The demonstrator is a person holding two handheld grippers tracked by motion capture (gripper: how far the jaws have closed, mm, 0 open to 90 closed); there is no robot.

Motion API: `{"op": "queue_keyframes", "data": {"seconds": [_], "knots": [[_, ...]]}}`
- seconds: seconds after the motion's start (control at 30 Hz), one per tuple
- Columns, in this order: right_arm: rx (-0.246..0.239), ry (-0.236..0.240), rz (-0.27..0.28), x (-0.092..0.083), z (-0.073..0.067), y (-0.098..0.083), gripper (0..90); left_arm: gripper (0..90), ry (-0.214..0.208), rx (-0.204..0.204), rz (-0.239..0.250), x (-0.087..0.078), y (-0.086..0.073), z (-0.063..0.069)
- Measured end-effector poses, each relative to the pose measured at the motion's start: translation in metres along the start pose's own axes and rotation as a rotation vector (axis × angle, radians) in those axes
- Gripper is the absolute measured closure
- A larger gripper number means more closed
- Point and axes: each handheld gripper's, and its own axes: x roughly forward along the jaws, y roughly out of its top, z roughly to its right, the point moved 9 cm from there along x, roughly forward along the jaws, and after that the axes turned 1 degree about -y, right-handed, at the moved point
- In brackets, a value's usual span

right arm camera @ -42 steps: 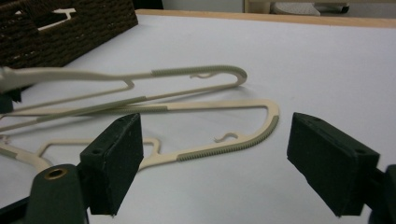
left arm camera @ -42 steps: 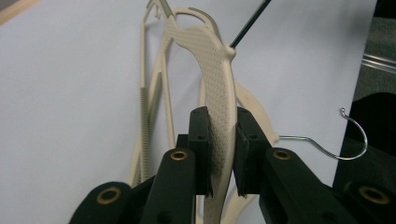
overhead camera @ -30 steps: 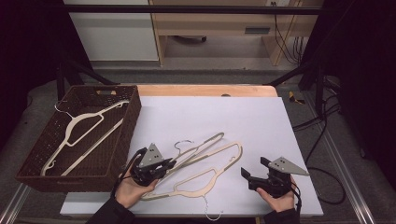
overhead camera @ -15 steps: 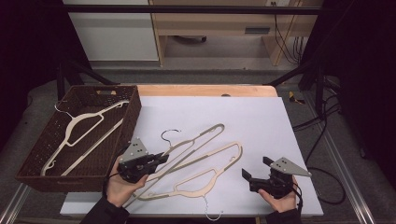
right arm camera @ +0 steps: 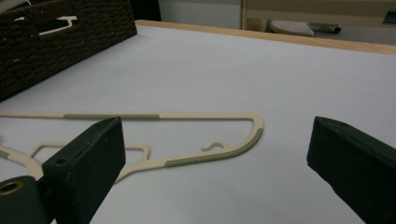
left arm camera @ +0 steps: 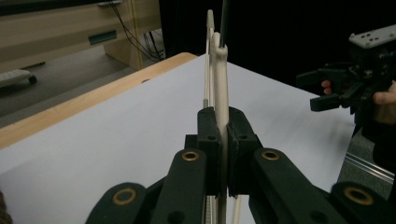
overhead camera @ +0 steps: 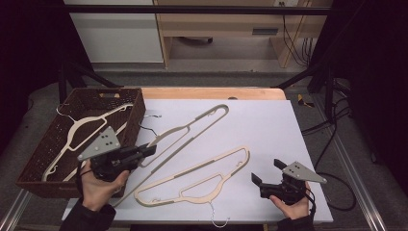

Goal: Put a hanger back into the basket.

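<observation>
Step in hand: you look to be clearing hangers off the table [overhead camera: 269, 120] into the wicker basket [overhead camera: 45, 159] — one is up in your left tongs [overhead camera: 150, 149], one waits on the sheet.
Left tongs: clamped tight on the lifted hanger [overhead camera: 192, 127]; in the left gripper view the pads pinch its cream bar [left arm camera: 219, 93] edge-on, with a second thin bar just behind it.
Lifted hanger: held near its lower end, it runs from your left tongs toward 1 o'clock, wire hook near the basket's corner; how far it is clear of the sheet I cannot tell.
Right tongs [overhead camera: 267, 172]: wide, nothing between them — the jaws have just been opening, and in the right gripper view they frame the flat hanger's rounded shoulder [right arm camera: 254, 128] without touching it.
Flat hanger [overhead camera: 192, 180]: lies flat at table centre-front, at 9 o'clock from your right tongs, hook [overhead camera: 216, 219] near the front edge.
Basket: at 9 o'clock on the table, already holding another hanger [overhead camera: 79, 132].
Next move, as I judge it: swing the lifted hanger toward 9 o'clock over the basket rim, keeping its long far end and hook from snagging the wicker, then release; your right tongs need to close on the flat hanger's near shoulder.
</observation>
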Motion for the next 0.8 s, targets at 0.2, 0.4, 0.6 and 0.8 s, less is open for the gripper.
{"op": "queue_keyframes", "data": {"seconds": [0.2, 0.4, 0.6, 0.8], "knots": [[0.007, -0.003, 0.007, -0.002, 0.001, 0.003, 4.3, 85.9, 0.002, 0.004, 0.003, -0.017, 0.024, -0.018], [0.009, -0.018, 0.0, -0.002, 0.003, 0.003, 4.4, 85.9, 0.024, 0.0, -0.013, -0.028, 0.037, -0.046], [0.011, -0.017, 0.006, -0.002, 0.004, 0.004, 4.4, 85.9, 0.073, -0.01, -0.02, -0.041, 0.042, -0.079], [0.006, -0.027, -0.001, -0.002, 0.006, 0.003, 4.4, 85.9, 0.111, -0.041, -0.034, -0.055, 0.035, -0.115]]}}
